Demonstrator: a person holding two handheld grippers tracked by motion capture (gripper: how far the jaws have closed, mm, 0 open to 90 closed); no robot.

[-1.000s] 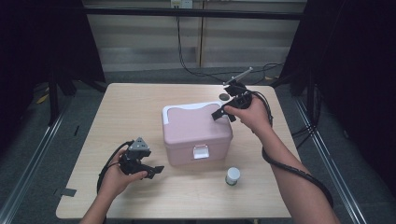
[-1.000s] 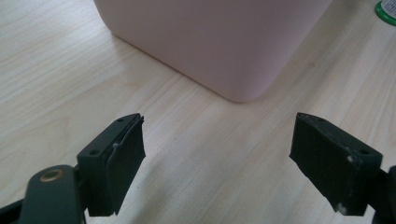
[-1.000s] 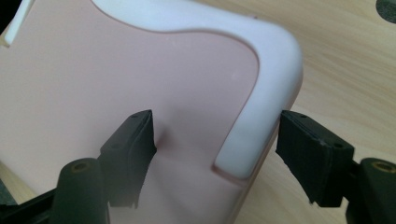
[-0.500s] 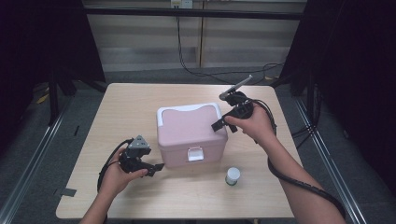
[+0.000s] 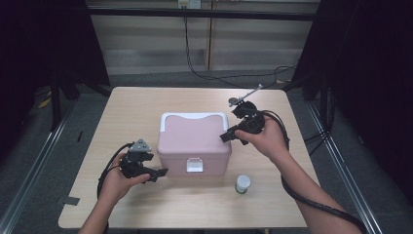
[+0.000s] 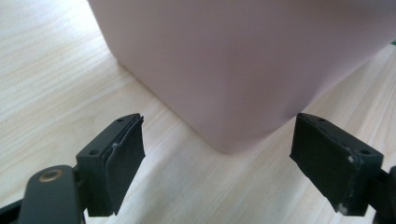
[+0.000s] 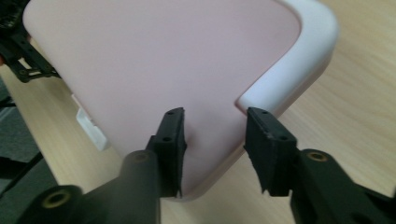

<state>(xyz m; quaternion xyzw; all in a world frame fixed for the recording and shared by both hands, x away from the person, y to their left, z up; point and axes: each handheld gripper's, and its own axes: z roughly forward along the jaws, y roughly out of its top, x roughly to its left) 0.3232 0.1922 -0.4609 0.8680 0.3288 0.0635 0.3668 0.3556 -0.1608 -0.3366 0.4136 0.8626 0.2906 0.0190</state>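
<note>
Pink box (image 6: 243,60) cut off by top edge in left gripper view; small jar (image 5: 242,184) label unreadable.

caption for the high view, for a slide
Two hand-held grippers flank a pink plastic box with white handle on a wooden table.

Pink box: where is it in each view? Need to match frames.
High view: pink box at table centre, between the two hand-held grippers.
Left gripper view: its lower corner fills the top, just beyond the open jaws.
Right gripper view: its lid spans the upper left, jaws over the near edge.
Shared landmark: the white handle, in the high and right gripper views.
</note>
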